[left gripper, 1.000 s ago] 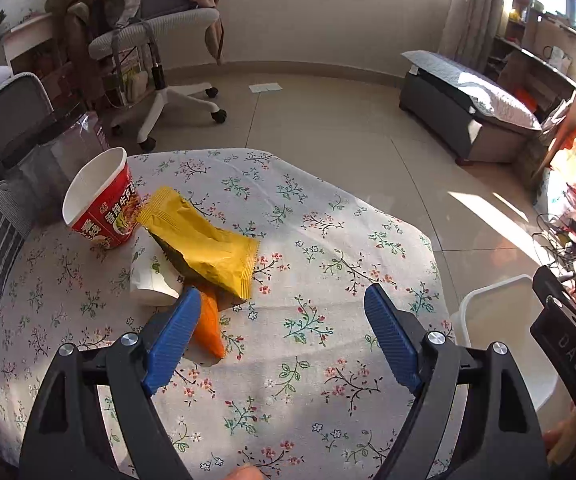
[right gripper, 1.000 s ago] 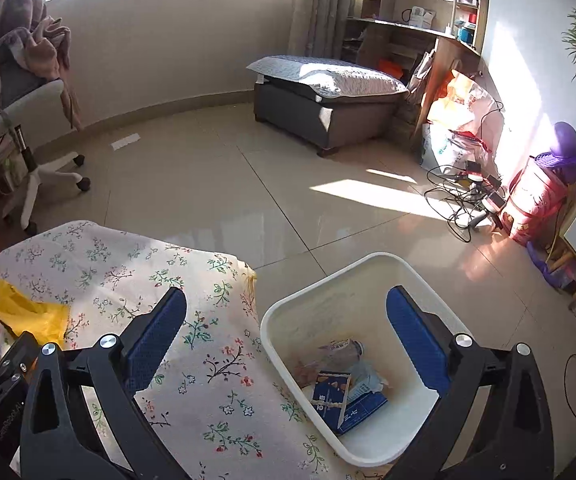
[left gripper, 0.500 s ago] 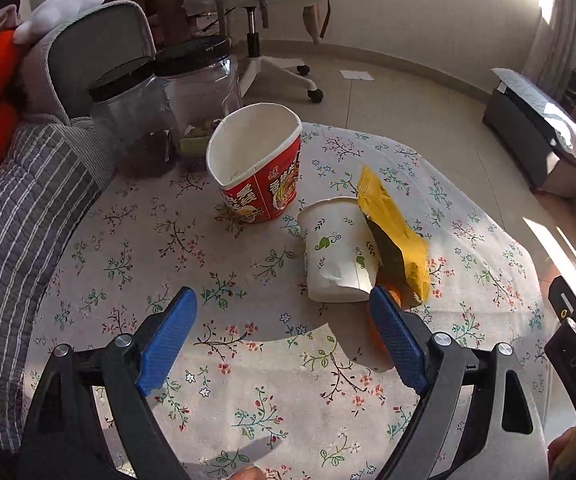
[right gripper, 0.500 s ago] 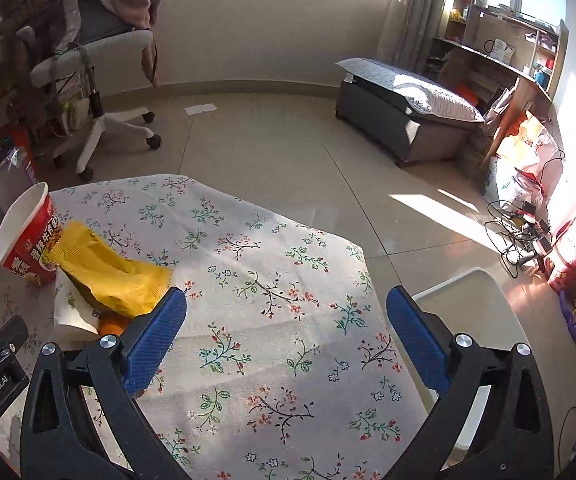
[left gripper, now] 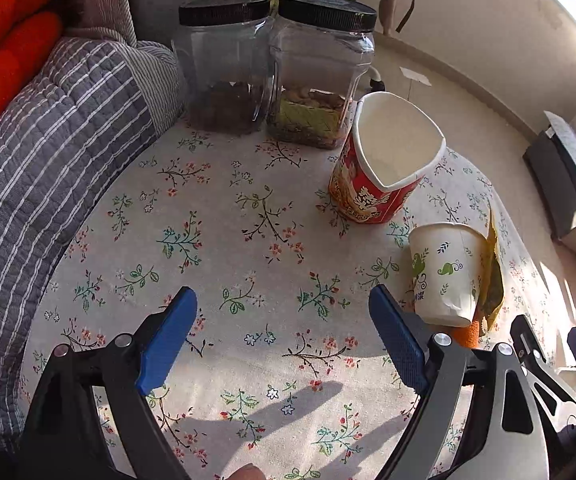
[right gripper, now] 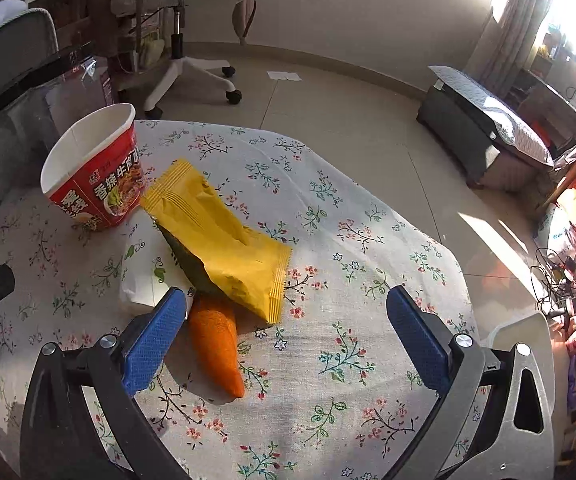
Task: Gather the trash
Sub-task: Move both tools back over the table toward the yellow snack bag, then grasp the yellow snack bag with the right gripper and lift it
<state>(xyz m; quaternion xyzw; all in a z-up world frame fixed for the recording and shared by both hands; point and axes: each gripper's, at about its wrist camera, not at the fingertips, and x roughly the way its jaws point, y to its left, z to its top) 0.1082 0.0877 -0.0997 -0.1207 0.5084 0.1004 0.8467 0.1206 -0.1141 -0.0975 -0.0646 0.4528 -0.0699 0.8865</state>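
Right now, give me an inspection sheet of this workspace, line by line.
Surface: floral tablecloth, sunlit.
Job's things: red noodle cup upright, rim dented; paper cup on its side; yellow snack bag over it; orange wrapper partly under the bag.
Clutter: two black-lidded jars.
Grippers: left gripper and right gripper open, holding nothing.
Cables: tangle on the floor.
Surroundings: white bin, office chair, striped cushion.

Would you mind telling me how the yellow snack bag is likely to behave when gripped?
The yellow snack bag looks creased and flattened, so probably light and floppy. It leans on the paper cup, so lifting it may nudge that.
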